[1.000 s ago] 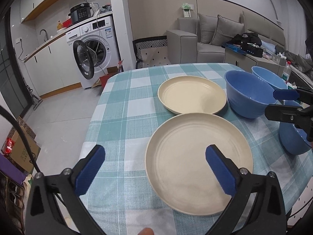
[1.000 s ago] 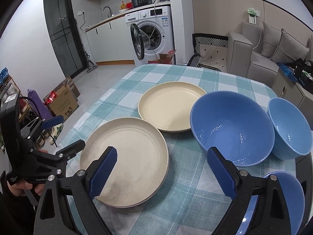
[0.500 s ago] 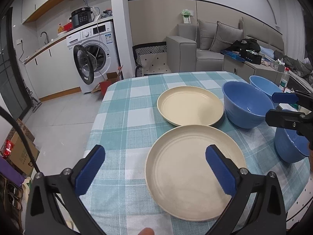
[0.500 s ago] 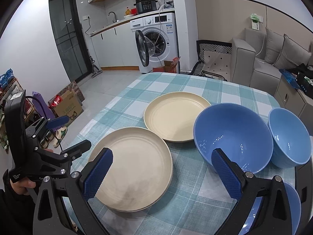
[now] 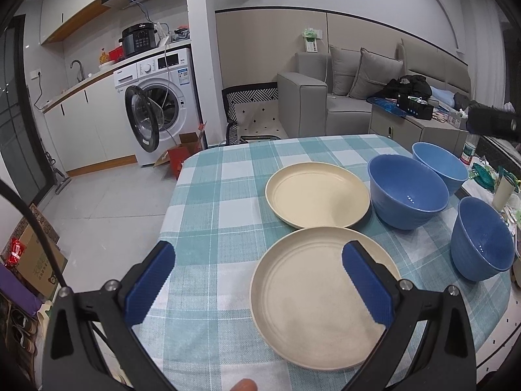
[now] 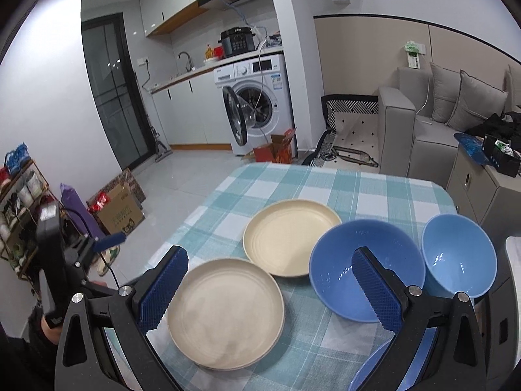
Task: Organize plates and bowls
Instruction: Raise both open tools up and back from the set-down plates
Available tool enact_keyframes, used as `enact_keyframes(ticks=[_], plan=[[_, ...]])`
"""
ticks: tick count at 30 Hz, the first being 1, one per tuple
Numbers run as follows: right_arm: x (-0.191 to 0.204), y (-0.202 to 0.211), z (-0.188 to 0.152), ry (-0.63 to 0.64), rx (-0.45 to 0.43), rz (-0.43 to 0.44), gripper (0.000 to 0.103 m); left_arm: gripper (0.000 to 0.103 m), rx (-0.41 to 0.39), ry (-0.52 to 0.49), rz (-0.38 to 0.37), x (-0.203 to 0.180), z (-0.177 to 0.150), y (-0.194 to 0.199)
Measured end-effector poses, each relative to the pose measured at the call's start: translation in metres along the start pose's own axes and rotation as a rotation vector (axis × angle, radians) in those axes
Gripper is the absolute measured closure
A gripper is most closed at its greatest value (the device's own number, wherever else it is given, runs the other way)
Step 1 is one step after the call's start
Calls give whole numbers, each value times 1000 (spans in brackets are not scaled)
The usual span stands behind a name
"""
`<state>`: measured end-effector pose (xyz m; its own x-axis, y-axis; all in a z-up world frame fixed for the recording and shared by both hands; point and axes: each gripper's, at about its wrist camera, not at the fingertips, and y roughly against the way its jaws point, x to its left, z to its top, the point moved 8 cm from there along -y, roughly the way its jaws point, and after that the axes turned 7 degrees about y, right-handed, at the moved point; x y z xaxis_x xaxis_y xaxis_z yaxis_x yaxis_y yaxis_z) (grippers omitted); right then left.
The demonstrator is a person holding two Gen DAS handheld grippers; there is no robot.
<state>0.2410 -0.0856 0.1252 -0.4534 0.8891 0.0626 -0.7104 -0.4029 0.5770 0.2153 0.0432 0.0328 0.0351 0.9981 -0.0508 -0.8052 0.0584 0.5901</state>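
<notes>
I am holding my left claw [image 5: 257,288] wide apart, pinching nothing. It is hanging over the near plate [image 5: 320,296], and it is sitting higher and farther back than a moment ago. My right claw [image 6: 268,288] is spread wide too, empty, and it is also pulling up and away, so more of the room is showing.

Nothing on the tabletop [image 5: 221,195] is moving. The near plate is just touching the far plate [image 5: 317,197] at the rim. Beside them the big bowl [image 5: 407,190] is sitting close to the light bowl [image 5: 439,166], with a third bowl [image 5: 482,238] a little apart.

I think I am only backing off to look. No stacking is done yet.
</notes>
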Motion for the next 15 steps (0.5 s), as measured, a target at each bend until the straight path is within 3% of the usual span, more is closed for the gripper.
enact_keyframes(ticks=[15], plan=[[-32, 35, 64, -12, -72, -34, 1, 0, -3, -11, 3, 2, 16, -9]])
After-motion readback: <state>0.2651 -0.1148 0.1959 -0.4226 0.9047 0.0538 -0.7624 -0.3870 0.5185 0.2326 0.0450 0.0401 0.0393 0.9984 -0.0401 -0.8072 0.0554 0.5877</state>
